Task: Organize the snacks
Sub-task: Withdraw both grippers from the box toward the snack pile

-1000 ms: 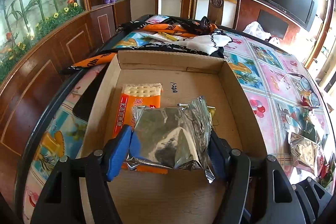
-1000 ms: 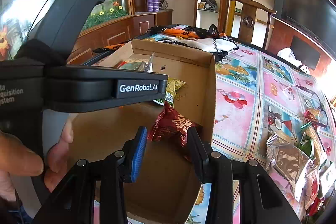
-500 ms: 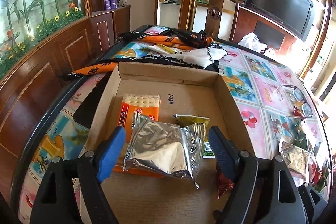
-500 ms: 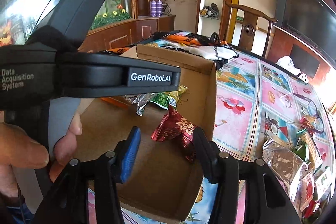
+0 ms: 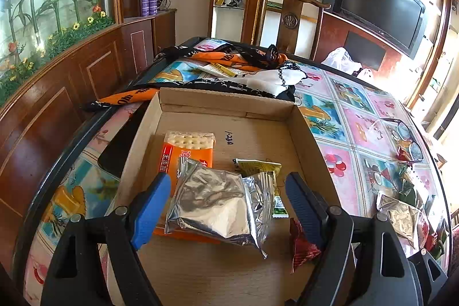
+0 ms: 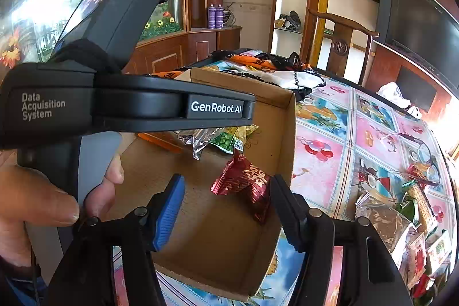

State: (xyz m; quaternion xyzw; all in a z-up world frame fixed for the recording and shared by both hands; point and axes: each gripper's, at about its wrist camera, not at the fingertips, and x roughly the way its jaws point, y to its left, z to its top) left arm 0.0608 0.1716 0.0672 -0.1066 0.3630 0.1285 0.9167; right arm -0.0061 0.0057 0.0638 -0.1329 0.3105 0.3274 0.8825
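Left gripper (image 5: 228,205) spread wide, silver packet (image 5: 221,208) lying loose between its jaws atop the orange crackers (image 5: 186,151), inside the cardboard box (image 5: 226,102). Right gripper (image 6: 225,208), jaws just opening, lets the red candy (image 6: 246,182) rest near the box's right wall. Box floor has room; more snacks (image 6: 401,214) wait on the table at right, clear reach over the low wall

The right gripper (image 6: 226,205) hangs over the near right corner of an open cardboard box (image 6: 287,134), its jaws just opened wide. A red foil candy packet (image 6: 243,185) lies between them, by the right finger. At left, a hand (image 6: 37,205) holds the other gripper's black body (image 6: 129,105).
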